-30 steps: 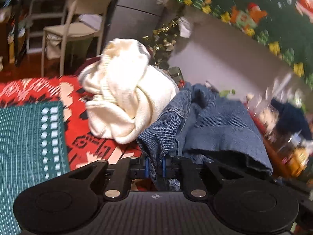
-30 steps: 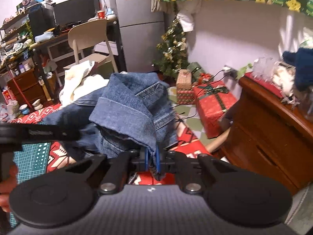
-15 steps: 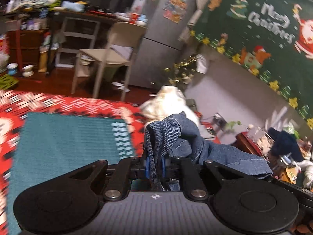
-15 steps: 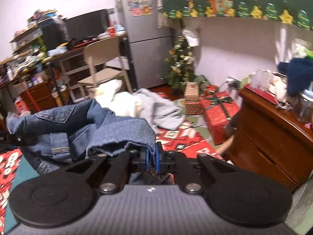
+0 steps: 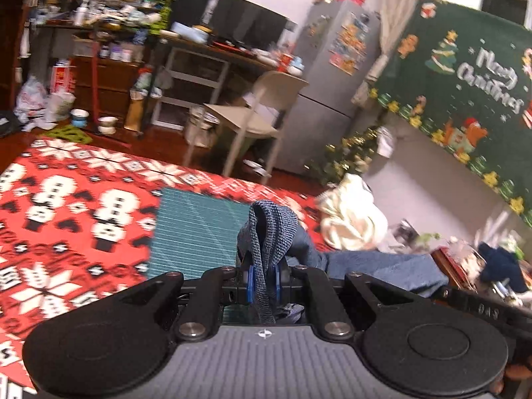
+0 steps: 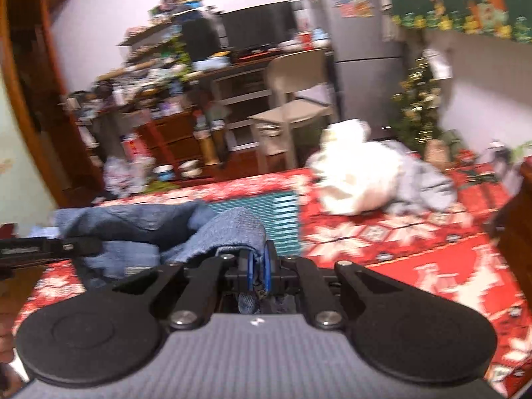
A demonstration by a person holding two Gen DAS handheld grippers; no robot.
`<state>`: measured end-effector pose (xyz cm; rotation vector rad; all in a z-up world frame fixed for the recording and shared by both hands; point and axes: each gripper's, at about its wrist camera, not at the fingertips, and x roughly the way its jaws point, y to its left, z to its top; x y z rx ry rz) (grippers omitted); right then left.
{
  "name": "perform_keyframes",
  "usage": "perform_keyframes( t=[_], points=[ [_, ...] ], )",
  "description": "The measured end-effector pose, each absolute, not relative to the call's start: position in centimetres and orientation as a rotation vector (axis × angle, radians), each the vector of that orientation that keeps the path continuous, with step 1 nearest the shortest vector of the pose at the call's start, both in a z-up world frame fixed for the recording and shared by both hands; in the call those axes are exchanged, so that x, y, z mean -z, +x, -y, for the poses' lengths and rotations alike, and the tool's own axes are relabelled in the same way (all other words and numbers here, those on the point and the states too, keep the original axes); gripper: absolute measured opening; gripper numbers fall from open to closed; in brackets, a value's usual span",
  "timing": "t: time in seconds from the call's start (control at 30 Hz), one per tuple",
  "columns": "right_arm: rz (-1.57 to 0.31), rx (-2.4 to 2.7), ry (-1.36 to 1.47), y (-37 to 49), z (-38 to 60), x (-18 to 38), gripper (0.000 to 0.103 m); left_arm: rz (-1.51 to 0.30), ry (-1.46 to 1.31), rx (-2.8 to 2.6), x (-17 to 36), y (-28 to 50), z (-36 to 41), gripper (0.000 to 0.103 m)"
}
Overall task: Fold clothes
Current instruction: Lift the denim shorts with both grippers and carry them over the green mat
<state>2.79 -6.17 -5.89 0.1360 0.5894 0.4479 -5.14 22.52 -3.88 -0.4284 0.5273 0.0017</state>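
A blue denim garment (image 5: 272, 229) is stretched in the air between both grippers. My left gripper (image 5: 263, 282) is shut on a bunched fold of it, and the cloth trails off to the right (image 5: 385, 266). In the right wrist view my right gripper (image 6: 258, 271) is shut on another denim fold (image 6: 232, 229), with the rest hanging to the left (image 6: 133, 222). Below lies a teal mat (image 5: 199, 229) on a red patterned cloth (image 5: 66, 206). A cream garment (image 5: 352, 216) sits in a heap beyond the mat, with a grey garment (image 6: 422, 179) beside it.
A beige chair (image 5: 256, 116) and a grey fridge (image 5: 329, 79) stand behind the table. Cluttered shelves (image 5: 109, 33) fill the back left. A small Christmas tree (image 6: 419, 99) is at the back right, and a wooden cabinet (image 6: 518, 232) at the right edge. The other gripper's black body (image 6: 43, 249) shows at left.
Both grippers have lifted the denim garment off the pile and carried it left over the teal mat. The cream garment now lies farther off to the right. Both stay shut on the denim.
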Motion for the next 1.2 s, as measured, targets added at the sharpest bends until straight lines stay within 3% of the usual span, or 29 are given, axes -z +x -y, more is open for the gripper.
perform_keyframes(
  t=[0.33, 0.73, 0.93, 1.07, 1.2],
  points=[
    [-0.596, -0.643, 0.159, -1.3, 0.6, 3.6, 0.006, -0.416, -0.408, 0.033, 0.3, -6.7, -24.5, 0.011],
    [-0.756, -0.503, 0.169, -0.5, 4.6, 8.9, 0.007, -0.59, -0.42, 0.307, 5.6, -2.0, -16.3, 0.011],
    [-0.842, -0.419, 0.214, 1.3, 7.3, 13.1, 0.013, -0.713, -0.466, 0.361, 9.4, 1.2, -14.2, 0.011],
    [-0.819, -0.382, 0.209, 1.9, 8.5, 13.6, 0.027, -0.77, -0.48, 0.373, 11.0, 2.1, -13.7, 0.011],
    [-0.824, -0.379, 0.233, 2.6, 9.1, 14.2, 0.03, -0.773, -0.481, 0.375, 11.1, 1.8, -13.9, 0.012]
  ],
)
